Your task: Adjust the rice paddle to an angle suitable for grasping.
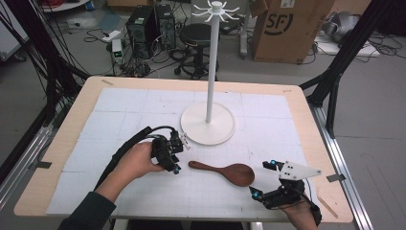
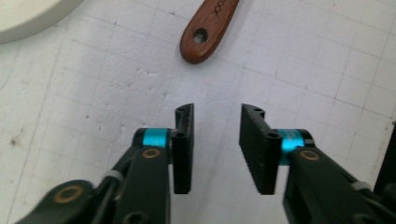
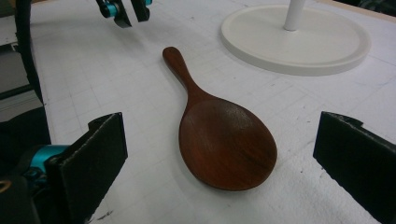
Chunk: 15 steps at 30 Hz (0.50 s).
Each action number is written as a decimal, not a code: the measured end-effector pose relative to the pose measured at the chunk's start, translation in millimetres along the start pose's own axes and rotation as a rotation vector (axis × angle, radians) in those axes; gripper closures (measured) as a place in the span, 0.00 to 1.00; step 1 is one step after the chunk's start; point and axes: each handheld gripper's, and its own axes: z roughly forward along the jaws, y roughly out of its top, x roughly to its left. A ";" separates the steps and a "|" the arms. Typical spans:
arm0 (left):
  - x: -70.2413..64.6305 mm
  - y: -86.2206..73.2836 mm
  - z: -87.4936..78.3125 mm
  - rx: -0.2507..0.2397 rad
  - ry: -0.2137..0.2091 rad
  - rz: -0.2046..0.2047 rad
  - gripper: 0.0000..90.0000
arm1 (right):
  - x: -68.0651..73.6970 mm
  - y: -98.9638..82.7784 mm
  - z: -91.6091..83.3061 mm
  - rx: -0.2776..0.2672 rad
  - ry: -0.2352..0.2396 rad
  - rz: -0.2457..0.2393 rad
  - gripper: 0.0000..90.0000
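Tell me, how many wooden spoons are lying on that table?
1. The wooden spoon lies flat on the white mat, in front of the white stand, with its handle toward the left gripper.

Your left tongs are black with ridged pads, cyan collars and brass-coloured screws; your right tongs carry a grey three-cornered plate; your left sleeve is dark.
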 end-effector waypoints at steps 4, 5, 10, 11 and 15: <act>-1.3 -10.3 -9.7 -0.059 -0.011 -0.060 0.61 | 0.0 0.1 0.6 0.002 0.001 0.000 0.02; -1.3 -10.3 -9.7 -0.059 -0.011 -0.060 0.57 | -0.1 0.2 0.9 0.001 0.002 -0.003 0.02; -14.5 -22.0 -18.7 -0.096 0.085 -0.109 0.35 | 0.3 0.4 1.0 0.003 0.002 0.000 0.02; -15.3 -24.8 -19.3 -0.100 0.076 -0.115 0.32 | 0.2 0.3 0.8 0.003 0.003 0.000 0.02; -16.4 -36.0 -20.9 -0.132 0.057 -0.131 0.28 | -0.8 0.1 -0.5 0.000 -0.004 0.000 0.02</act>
